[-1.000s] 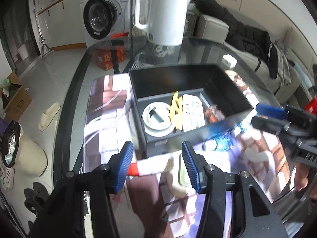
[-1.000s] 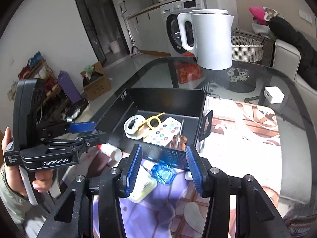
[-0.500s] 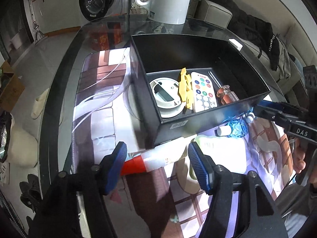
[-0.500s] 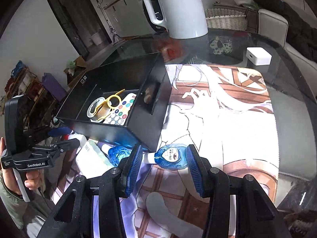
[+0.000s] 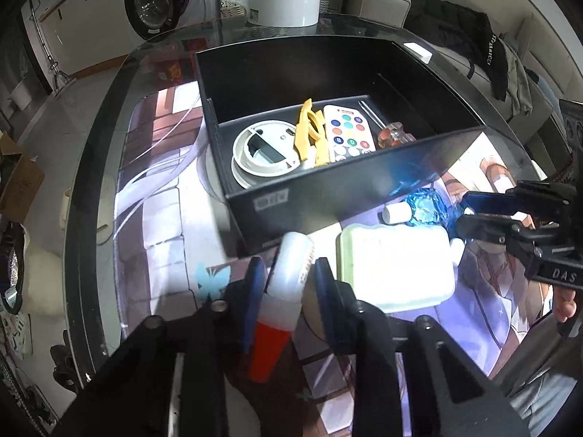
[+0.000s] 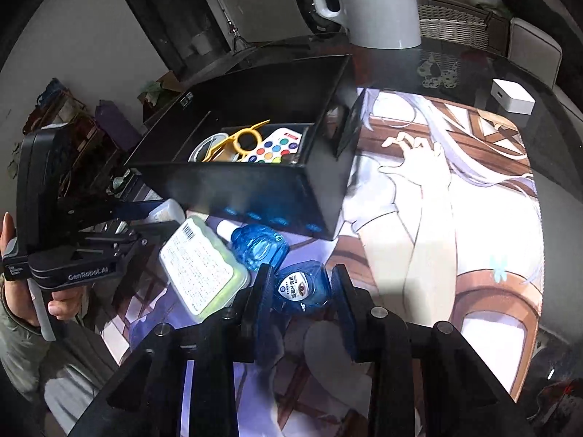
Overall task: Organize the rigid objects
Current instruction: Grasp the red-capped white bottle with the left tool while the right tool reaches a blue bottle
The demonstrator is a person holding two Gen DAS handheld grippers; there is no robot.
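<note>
My left gripper [image 5: 289, 286] is shut on a white tube with a red cap [image 5: 291, 255], which lies on the mat in front of the black box [image 5: 328, 189]. In the right wrist view this left gripper [image 6: 156, 218] shows at the left, a hand holding it. My right gripper [image 6: 300, 291] has its jaws closing, and both pads touch a small blue eye-drop bottle [image 6: 302, 287]. A second blue bottle with a white cap [image 6: 258, 244] and a flat pale green bottle [image 6: 200, 262] lie beside it. The box holds a white round part [image 5: 262, 149], a yellow piece and a remote [image 5: 348, 131].
A white kettle [image 6: 375, 3] stands behind the box on the glass table. A small white cube [image 6: 512, 96] sits at the far right. The printed mat [image 6: 437, 218] stretches to the right of the box. The table's curved edge [image 5: 87, 182] runs along the left.
Both grippers have come down toward the mat. The left jaws closed onto the white tube. The right jaws narrowed around the small blue bottle.
</note>
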